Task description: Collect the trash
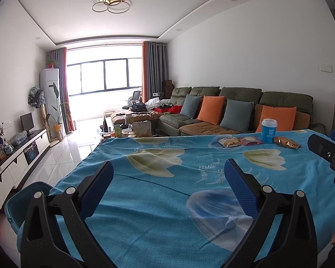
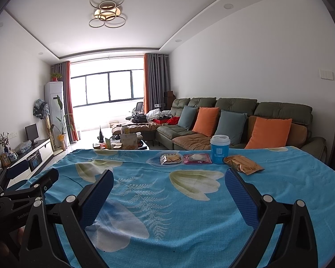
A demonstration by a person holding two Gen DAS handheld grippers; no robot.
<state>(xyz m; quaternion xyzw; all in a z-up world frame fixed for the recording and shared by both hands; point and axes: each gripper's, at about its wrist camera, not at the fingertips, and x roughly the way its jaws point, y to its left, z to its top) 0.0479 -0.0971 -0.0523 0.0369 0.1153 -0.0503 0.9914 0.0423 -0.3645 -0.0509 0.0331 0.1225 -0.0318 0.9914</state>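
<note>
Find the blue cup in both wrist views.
Left wrist: blue cup far right on the tablecloth, left of the gold packet.
Right wrist: blue cup right of centre, far side of the tablecloth.
Shared landmark: the orange cushion behind it.

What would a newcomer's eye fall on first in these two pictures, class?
Probably the bright blue flowered cloth covering the table. At its far edge sit a blue cup and three snack packets. Behind them, orange cushions stand out on the green sofa.
</note>
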